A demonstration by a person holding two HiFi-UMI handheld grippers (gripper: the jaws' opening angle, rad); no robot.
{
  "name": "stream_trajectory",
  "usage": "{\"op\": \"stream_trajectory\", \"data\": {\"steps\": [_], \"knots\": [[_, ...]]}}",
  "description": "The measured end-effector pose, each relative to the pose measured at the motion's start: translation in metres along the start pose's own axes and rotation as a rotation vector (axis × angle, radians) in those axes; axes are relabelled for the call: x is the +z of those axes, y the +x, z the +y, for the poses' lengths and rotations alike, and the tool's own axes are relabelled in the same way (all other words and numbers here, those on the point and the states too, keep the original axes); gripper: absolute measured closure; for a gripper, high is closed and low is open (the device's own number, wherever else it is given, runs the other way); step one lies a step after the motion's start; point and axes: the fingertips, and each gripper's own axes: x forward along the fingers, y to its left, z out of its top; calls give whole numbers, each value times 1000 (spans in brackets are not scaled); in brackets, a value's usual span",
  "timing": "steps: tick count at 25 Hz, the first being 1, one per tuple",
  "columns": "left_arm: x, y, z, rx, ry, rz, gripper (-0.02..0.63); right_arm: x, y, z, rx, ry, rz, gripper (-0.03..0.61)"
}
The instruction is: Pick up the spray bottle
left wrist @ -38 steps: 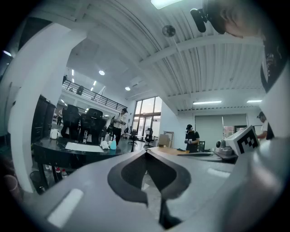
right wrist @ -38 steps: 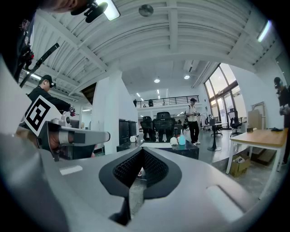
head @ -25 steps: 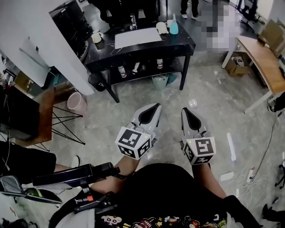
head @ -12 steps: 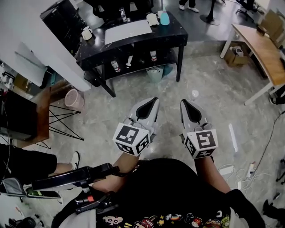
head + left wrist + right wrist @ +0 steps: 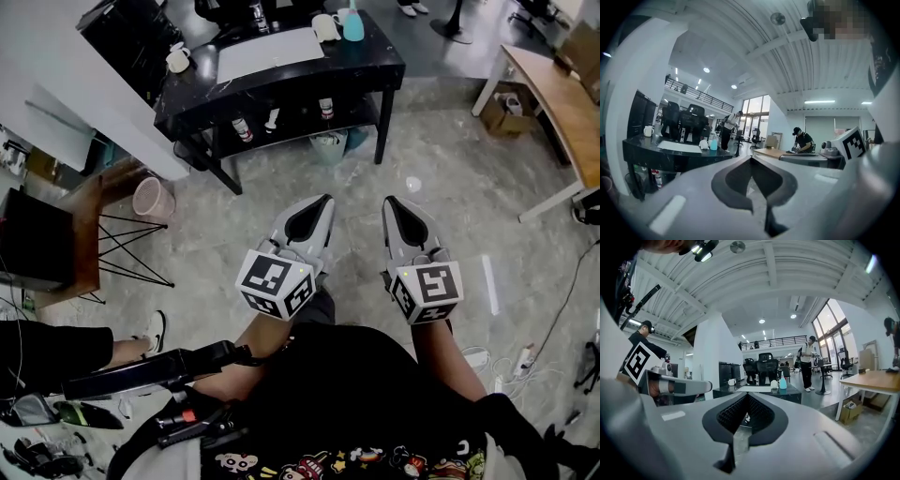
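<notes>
The teal spray bottle [image 5: 353,25] stands at the far right end of a black table [image 5: 375,66], beside a white cup [image 5: 325,26]. It also shows small and distant in the left gripper view as the spray bottle [image 5: 714,143], and in the right gripper view as the spray bottle [image 5: 783,383]. My left gripper [image 5: 323,200] and right gripper [image 5: 389,202] hang side by side over the grey floor, well short of the table. Both point toward it. Each has its jaws shut together with nothing between them.
On the table lie a white sheet [image 5: 267,52] and a white mug [image 5: 177,58]; bottles stand on its lower shelf [image 5: 281,120]. A pink bin [image 5: 150,197] and a wire-legged stand [image 5: 131,248] are at left. A wooden desk [image 5: 562,103] and floor cables [image 5: 525,356] are at right.
The table and bottle have slid toward the top edge of the head view. Both grippers stay side by side and shut, shifted slightly up in the frame.
</notes>
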Motion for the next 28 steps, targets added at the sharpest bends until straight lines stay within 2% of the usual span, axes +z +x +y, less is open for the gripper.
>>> {"op": "stream_trajectory", "data": {"steps": [5, 15, 20, 28], "knots": [[13, 40, 52, -49, -7, -2, 614, 8, 61, -9, -33, -7, 18, 554], [51, 124, 169, -198, 20, 11, 614, 41, 202, -22, -152, -6, -20, 554], [51, 146, 205, -217, -1, 15, 614, 35, 239, -29, -182, -8, 10, 554], [48, 193, 243, -212, -19, 26, 614, 32, 288, -65, -198, 5, 27, 554]]}}
